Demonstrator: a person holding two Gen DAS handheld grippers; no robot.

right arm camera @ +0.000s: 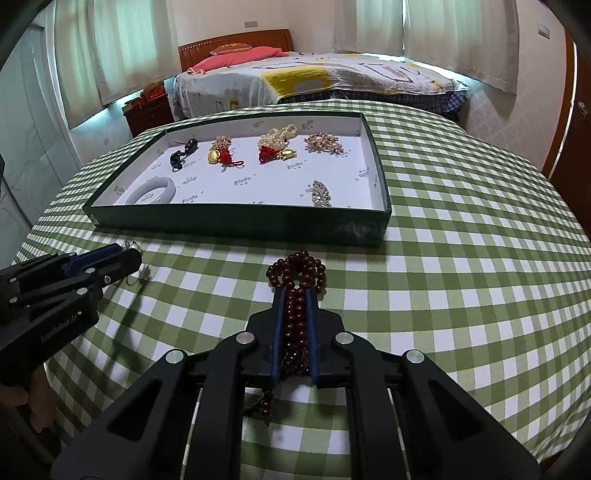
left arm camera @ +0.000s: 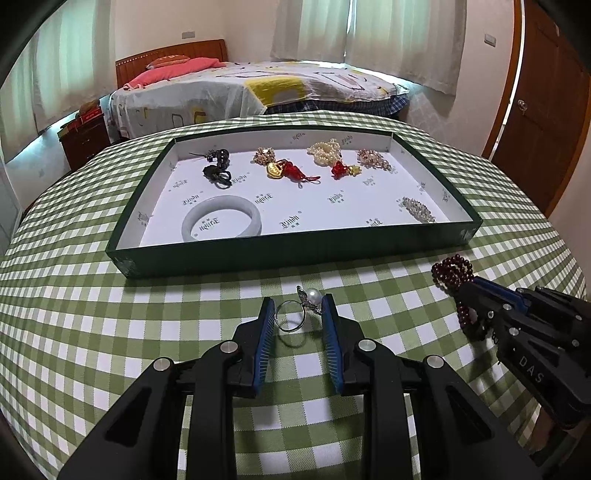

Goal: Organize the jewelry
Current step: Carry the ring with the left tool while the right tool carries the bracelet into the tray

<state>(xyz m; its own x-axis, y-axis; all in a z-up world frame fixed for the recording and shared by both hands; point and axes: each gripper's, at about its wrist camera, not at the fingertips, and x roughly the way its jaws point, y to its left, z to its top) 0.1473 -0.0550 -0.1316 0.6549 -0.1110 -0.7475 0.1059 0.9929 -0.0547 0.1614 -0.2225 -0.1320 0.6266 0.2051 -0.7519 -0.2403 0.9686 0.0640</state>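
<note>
Left hand-held gripper (left arm camera: pixel 297 314) sits low over the green-checked tabletop (left arm camera: pixel 369 387), blue pads either side of the pearl ring (left arm camera: pixel 295 317); the band touches the left pad and the pearl end touches the right pad, so it reads as clamped on the ring, jaws only partly closed. The ring stands upright between the tips, pearl on the far right side. Right hand-held gripper (right arm camera: pixel 295 295) is closed on the dark red bead bracelet (right arm camera: pixel 297 280): several strands are pinched between the pads, a loop of beads sticks out past the tips and a short tail hangs behind the pads. Both tools point down at the cloth, side by side, a bit apart, just short of the tray. Next out is the shallow dark green tray (left arm camera: pixel 295 254) with a white printed lining. Near row in it: pale jade bangle (left arm camera: pixel 221 219) at the left, a clear crystal piece (left arm camera: pixel 419 208) at the right. Far row, left to right: black bead pieces (left arm camera: pixel 218 166), a gold and red charm cluster (left arm camera: pixel 284 166), a pearl strand with red and yellow charms (left arm camera: pixel 332 157), a pinkish crystal bracelet (left arm camera: pixel 373 158). Behind the tabletop there is a bed (left arm camera: pixel 258 88) with a patterned cover and pink pillow, then curtains (left arm camera: pixel 369 29), and a wooden door (left arm camera: pixel 546 110) on the right.
</note>
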